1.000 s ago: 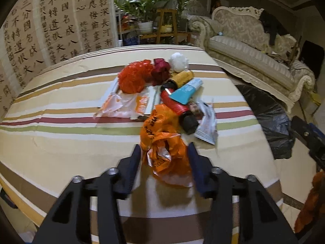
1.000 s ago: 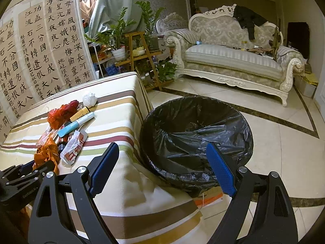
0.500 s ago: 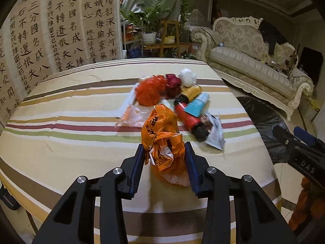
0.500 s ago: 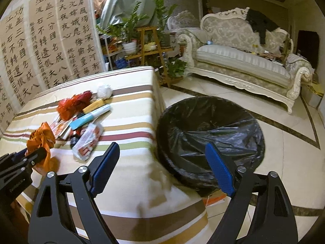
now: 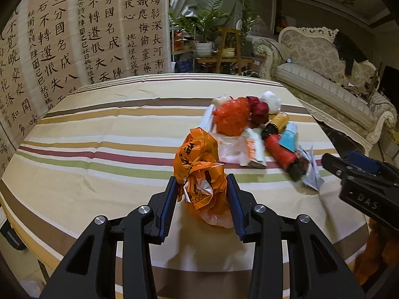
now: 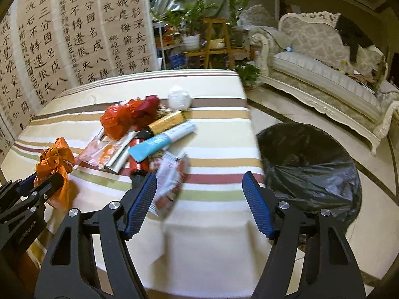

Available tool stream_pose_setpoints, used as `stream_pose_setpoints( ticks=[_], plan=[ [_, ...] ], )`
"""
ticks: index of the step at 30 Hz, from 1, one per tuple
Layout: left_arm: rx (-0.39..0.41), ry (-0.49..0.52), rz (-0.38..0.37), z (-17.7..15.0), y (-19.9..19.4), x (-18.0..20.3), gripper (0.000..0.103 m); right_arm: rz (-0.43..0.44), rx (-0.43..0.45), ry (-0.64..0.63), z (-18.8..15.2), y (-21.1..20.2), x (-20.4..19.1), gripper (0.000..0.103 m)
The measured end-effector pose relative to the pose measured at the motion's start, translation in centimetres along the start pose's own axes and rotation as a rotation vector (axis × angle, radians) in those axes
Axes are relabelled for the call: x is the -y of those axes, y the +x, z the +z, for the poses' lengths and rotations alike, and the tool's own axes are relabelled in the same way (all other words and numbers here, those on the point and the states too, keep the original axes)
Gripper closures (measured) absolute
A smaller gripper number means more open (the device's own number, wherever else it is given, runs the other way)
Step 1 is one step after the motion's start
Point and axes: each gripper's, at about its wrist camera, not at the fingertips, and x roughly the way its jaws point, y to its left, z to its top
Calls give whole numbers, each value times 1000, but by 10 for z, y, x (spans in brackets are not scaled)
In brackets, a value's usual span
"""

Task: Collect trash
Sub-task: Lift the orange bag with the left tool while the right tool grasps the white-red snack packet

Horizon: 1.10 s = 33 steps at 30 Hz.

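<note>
My left gripper is shut on a crumpled orange plastic bag, held just above the striped tablecloth; the right wrist view shows the same bag at far left. A pile of trash lies beyond: a red bag, a white paper ball, a yellow tube, a blue tube and a red tube. My right gripper hangs over the table's near right part, jaws closing with nothing pressed. A white-and-red wrapper lies just inside its left finger.
A bin lined with a black bag stands on the tiled floor right of the table. A pale sofa runs along the back right. Potted plants on a wooden stand and a calligraphy screen lie behind the table.
The left gripper has tightened on the orange bag and drawn it left, away from the pile. The right gripper has swung left from over the bin to over the table, its jaws narrowing.
</note>
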Motion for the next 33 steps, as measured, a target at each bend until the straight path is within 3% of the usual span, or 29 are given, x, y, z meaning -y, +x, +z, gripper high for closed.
stream_pose_setpoints(
  ticks=[3,5,9,11,16,22,33],
  plan=[
    [-5,-6,-5,1,3,-6,63,-3,-34,-17,3,12,-10,35],
    [-9,-12,-12,1,5,-9,63,-6,-57,-30,2,17,-14,44],
    [-15,-18,-23,1,8,-10,63,15,-94,-19,-1,21,-11,51],
    [-19,-20,-29,1,9,-10,63,33,-101,-9,-1,19,-8,63],
    [-26,-19,-48,-1,10,-6,63,79,-132,14,-2,23,-8,65],
    [-31,-20,-59,-1,10,-2,63,75,-131,7,0,25,-15,64],
    [-12,-41,-69,-1,5,-3,63,96,-117,-5,-5,14,-13,78]
  ],
)
